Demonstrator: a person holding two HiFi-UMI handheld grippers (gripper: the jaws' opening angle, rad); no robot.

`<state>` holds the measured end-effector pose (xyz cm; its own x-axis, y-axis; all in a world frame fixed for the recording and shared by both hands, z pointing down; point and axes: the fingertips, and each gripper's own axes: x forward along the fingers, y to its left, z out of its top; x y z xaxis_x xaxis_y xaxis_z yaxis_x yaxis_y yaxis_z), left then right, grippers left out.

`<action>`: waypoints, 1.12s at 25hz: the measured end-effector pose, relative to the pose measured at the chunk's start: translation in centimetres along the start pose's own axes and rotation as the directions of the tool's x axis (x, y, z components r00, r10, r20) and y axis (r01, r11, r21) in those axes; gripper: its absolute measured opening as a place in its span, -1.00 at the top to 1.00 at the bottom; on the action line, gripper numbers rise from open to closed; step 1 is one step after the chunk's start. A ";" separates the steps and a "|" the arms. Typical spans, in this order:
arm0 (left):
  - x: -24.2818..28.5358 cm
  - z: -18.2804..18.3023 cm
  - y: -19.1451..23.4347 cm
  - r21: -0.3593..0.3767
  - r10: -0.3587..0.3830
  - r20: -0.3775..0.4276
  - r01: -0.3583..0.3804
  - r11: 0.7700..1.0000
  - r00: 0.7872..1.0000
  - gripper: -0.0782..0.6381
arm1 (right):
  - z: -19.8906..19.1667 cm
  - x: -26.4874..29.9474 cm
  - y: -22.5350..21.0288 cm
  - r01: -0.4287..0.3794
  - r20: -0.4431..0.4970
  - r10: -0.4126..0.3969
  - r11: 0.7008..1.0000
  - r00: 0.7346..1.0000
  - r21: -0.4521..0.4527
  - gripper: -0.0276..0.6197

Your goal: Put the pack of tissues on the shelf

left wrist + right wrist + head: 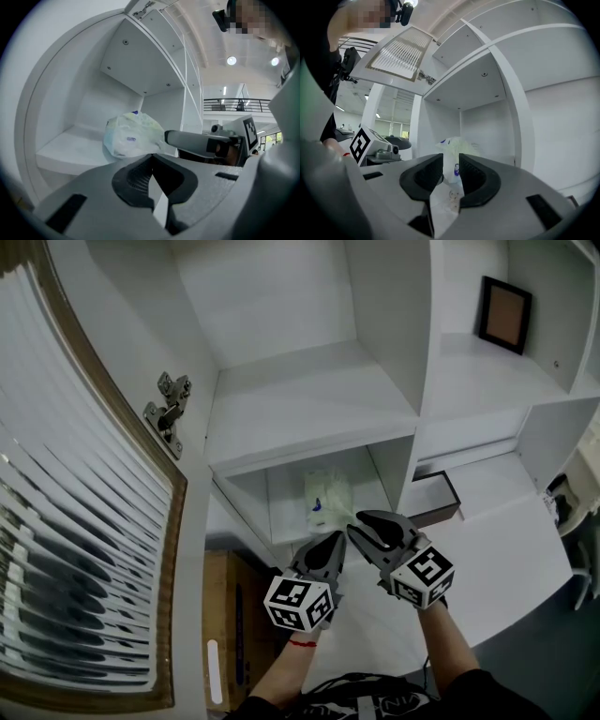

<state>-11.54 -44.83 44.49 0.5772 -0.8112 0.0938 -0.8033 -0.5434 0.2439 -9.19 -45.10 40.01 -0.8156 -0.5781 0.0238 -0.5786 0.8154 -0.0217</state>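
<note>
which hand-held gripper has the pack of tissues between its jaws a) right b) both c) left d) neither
A: in its own view the right hand-held gripper pinches the pack of tissues, while the left hand-held gripper has its jaws together with nothing between them.

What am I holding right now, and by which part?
The right gripper pinches the tissue pack by its near wrapper end; the left gripper is shut on nothing.

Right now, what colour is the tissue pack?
The pack is whitish with blue marks; clearest in left gripper view.
</note>
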 end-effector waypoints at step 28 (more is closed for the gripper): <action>-3.2 -0.7 0.3 0.088 -0.023 0.000 0.023 0.996 1.000 0.76 | -2.8 4.1 -1.0 0.199 -0.178 -0.199 0.980 0.964 -0.020 0.83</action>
<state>-13.53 -42.20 44.91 0.5955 -0.7985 0.0885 -0.7997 -0.5786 0.1605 -11.91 -48.20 42.94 -0.6696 -0.7139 0.2048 -0.7289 0.6846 0.0034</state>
